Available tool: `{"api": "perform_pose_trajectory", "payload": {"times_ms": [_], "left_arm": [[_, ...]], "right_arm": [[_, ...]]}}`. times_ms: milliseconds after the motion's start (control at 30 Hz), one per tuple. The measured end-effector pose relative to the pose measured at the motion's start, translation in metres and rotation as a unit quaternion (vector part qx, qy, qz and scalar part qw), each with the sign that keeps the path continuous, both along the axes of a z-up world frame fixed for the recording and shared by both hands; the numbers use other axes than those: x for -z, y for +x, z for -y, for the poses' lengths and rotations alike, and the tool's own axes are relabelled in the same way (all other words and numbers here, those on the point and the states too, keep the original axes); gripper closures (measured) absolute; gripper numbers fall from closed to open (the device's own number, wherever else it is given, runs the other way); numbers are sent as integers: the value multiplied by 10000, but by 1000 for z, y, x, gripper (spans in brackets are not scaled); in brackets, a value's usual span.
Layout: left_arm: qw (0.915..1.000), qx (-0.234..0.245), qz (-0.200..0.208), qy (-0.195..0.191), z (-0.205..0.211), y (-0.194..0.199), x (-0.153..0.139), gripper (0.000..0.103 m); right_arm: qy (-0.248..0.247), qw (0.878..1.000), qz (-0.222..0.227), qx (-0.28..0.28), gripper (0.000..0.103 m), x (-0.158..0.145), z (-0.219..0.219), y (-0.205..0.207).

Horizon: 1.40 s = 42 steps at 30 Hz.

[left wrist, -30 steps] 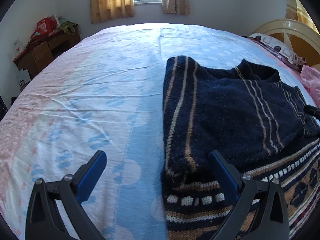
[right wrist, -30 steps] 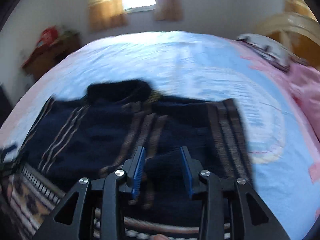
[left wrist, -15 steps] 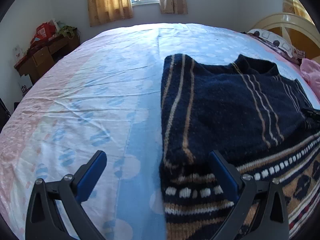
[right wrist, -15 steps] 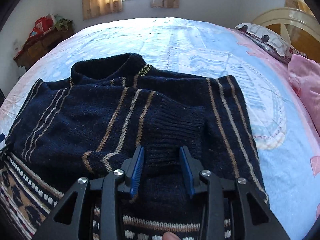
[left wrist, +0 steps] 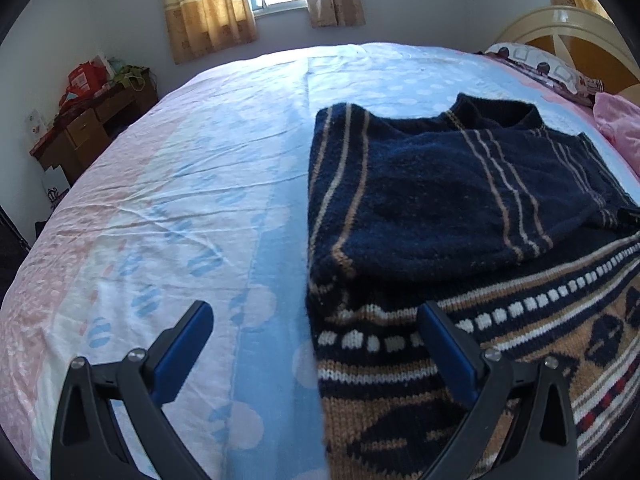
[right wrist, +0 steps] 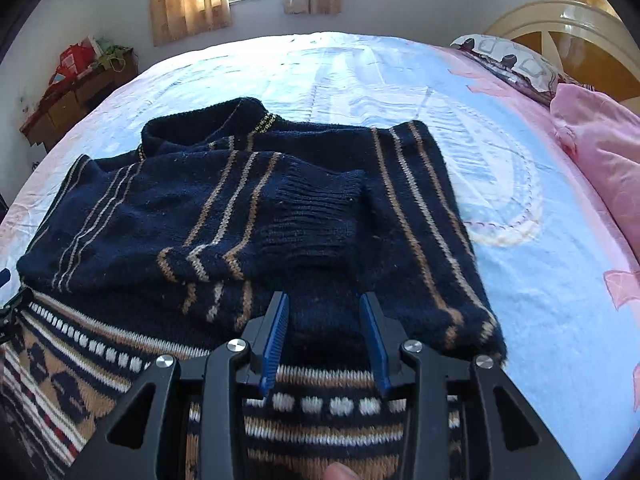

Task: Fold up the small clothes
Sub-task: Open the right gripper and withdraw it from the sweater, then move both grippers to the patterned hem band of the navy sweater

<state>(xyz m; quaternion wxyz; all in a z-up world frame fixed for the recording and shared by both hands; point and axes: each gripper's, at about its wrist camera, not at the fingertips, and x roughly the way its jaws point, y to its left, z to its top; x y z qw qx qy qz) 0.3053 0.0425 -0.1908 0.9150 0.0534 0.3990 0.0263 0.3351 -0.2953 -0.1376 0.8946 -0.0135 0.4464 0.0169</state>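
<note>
A dark navy knit sweater (left wrist: 440, 208) with tan stripes and a patterned tan-and-white hem lies flat on the bed, both sleeves folded in across its chest. In the right wrist view the sweater (right wrist: 248, 216) shows a ribbed cuff (right wrist: 316, 216) lying on top at the middle. My left gripper (left wrist: 316, 320) is wide open and empty, straddling the sweater's left edge near the hem. My right gripper (right wrist: 324, 312) is partly open and empty, just above the sweater below the cuff.
The bed sheet (left wrist: 180, 200) is pale blue, white and pink. A pink quilt (right wrist: 600, 140) and a pillow (right wrist: 508, 60) lie at the right by the headboard. A wooden desk (left wrist: 92, 128) stands at the far left wall.
My right gripper has let go of the cuff and drawn back toward the hem; the sleeve now rests on the chest. My left gripper has drawn back slightly.
</note>
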Motion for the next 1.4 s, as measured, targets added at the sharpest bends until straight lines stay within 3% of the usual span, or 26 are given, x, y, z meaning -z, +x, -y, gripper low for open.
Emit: {"api": "perform_pose_trajectory", "payload": {"times_ms": [233,633,967,1133,1400], "left_arm": [[9996,76,121,-239,1,-21,-13,0],[9981,387,368,-310,12,-82,-34,0],[9979,569,120,-287,-4,-152,-29,0],[9959,723,-87,-543,1,-175,-22,0],[9907,960,-535,-800,12,-200,1,11]], "right_arm": [[-34,10000,38,-72,65,-9,-5,-27],[78,9985,244,-492,59,-26,-28,-106],[-44,9973,156,-718,59,-23,-34,-172],[-58,9981,80,-602,59,-20,-22,-202],[-168,9988,77,-447,59,-20,-3,-244]]}}
